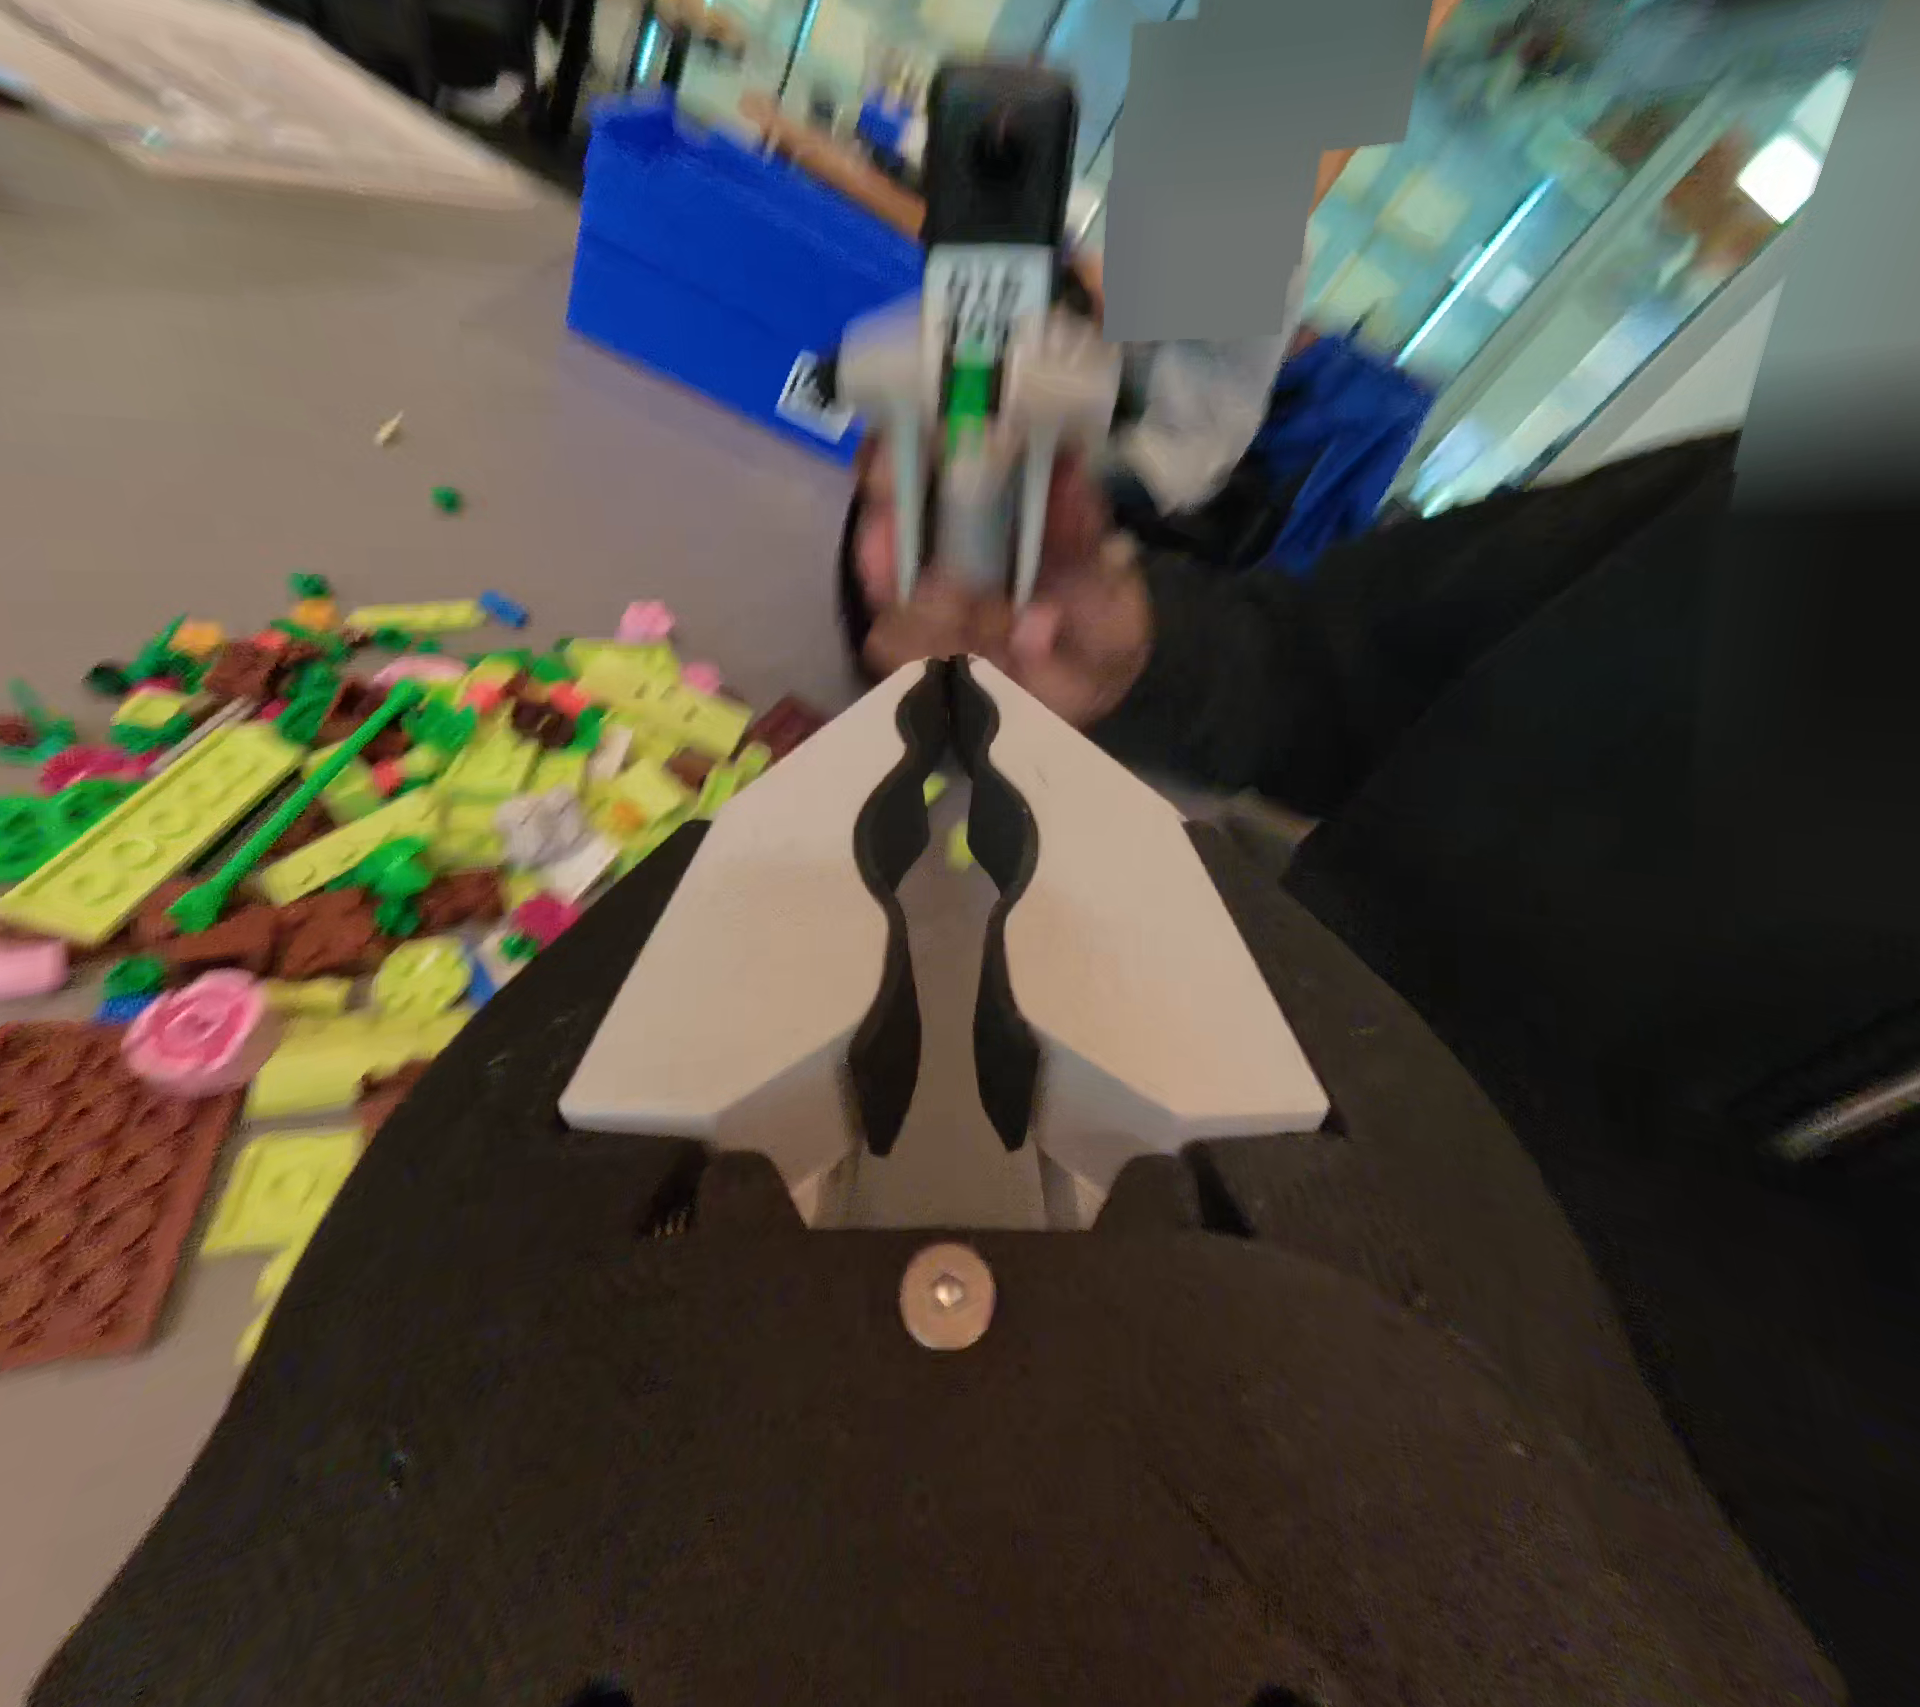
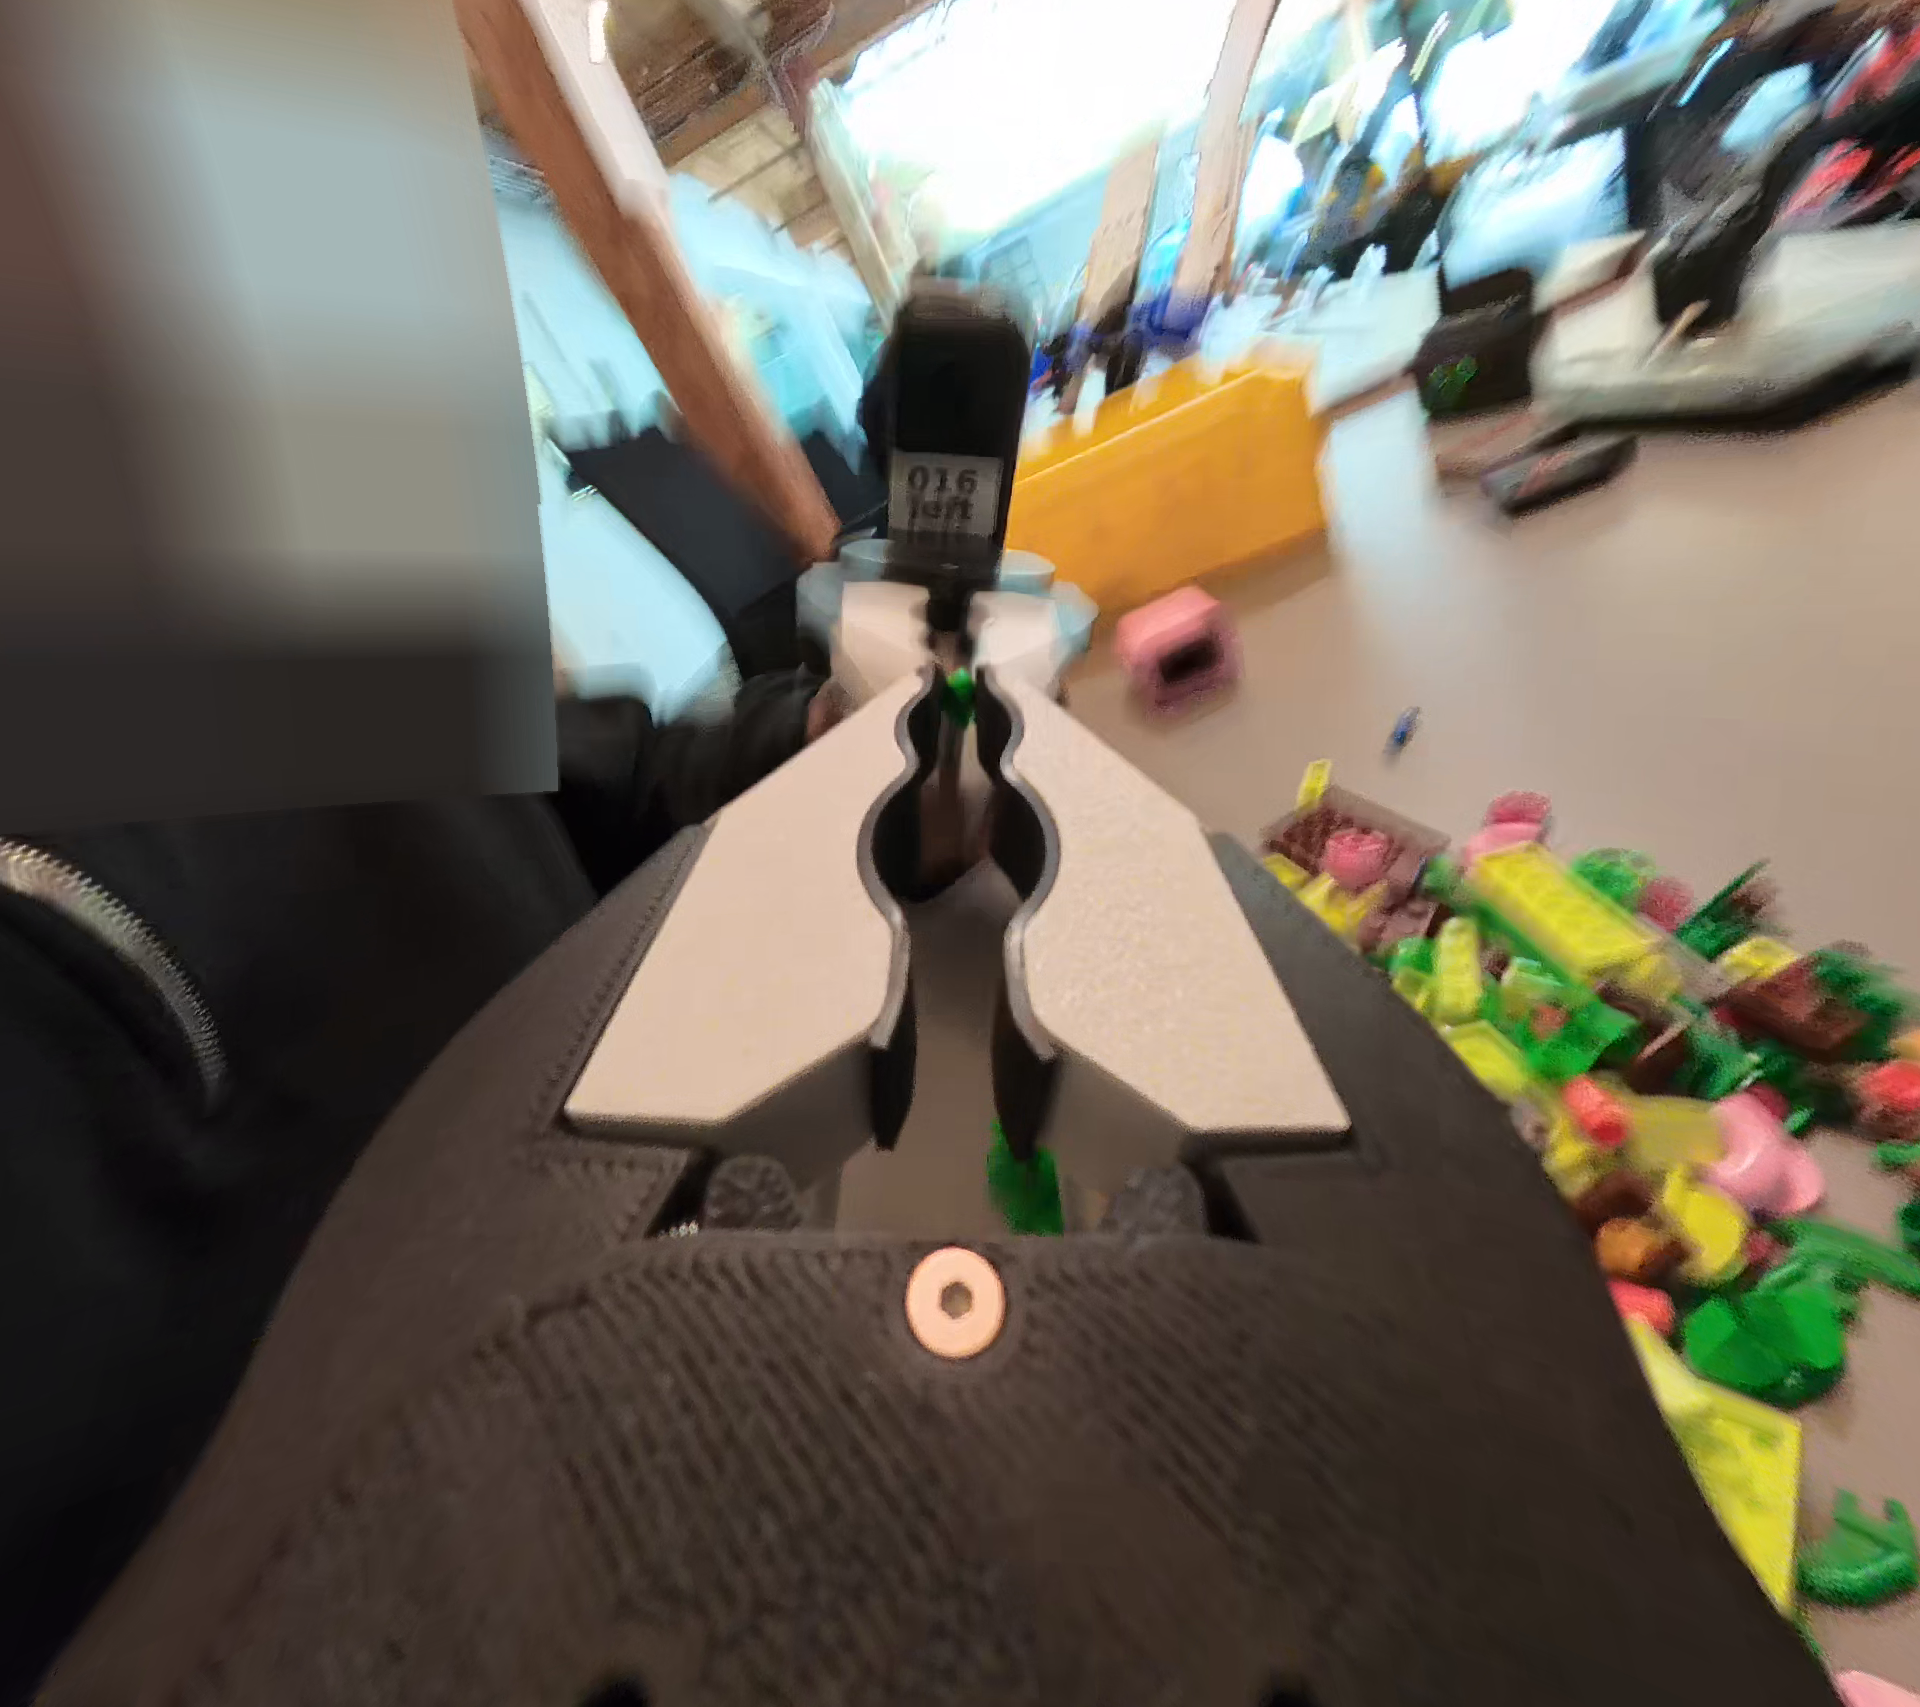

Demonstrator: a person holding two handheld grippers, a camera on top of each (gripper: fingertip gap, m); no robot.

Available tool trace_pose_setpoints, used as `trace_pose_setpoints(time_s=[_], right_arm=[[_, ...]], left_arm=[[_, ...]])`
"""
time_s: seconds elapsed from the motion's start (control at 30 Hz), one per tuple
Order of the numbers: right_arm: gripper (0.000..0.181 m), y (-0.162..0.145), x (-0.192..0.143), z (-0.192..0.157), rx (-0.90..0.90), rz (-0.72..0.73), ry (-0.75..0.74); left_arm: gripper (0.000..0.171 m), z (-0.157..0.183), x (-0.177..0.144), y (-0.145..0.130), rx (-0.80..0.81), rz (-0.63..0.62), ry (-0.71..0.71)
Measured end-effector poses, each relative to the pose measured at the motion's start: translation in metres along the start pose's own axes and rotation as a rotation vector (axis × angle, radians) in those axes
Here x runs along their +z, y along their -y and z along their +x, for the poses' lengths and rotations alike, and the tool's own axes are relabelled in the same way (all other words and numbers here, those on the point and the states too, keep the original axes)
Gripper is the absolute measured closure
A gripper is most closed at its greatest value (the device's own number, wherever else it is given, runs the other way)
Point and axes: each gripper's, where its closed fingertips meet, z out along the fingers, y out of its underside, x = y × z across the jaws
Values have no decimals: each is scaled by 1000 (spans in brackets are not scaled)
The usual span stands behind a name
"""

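Both raised above the table, the left hand-held gripper (image 1: 951, 670) is pinched shut on something too small to identify, while the right hand-held gripper (image 2: 956, 691) nips a green piece (image 2: 957, 693). A slip could drop it (smooth hard plastic) into the studded brick pile (image 2: 1621, 1034) by the table's near edge.

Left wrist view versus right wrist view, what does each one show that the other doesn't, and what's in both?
Only the left wrist view shows a blue bin and a large brown studded plate at the pile's near edge.

Only the right wrist view shows a yellow bin, a pink block alone on the table, and a small green piece at the right gripper's tips.

Both show the pile of toy bricks, the grey table, and the two grippers facing each other, the left gripper shut.
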Motion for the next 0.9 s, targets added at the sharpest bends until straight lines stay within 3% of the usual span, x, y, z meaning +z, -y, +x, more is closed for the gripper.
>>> trace_pose_setpoints(time_s=[0.07,0.1,0.2,0.3,0.5,0.63,0.9], right_arm=[[179,54,-33,9,84,270,-16],[179,65,-48,18,93,303,-40],[178,53,-62,39,52,210,-133],[178,46,-48,31,136,188,-15],[178,11,-10,20,274,110,44],[178,-5,5,23,336,90,26],[178,-13,14,27,456,116,7]], left_arm=[[171,-14,0,-19,96,-80,98],[171,-11,1,-14,89,-58,82],[171,-8,-1,-2,64,-16,61],[171,-15,-5,-3,119,-10,113],[155,-25,-12,16,501,47,394],[157,-20,-13,21,714,53,513],[167,-20,-17,26,855,58,604]])
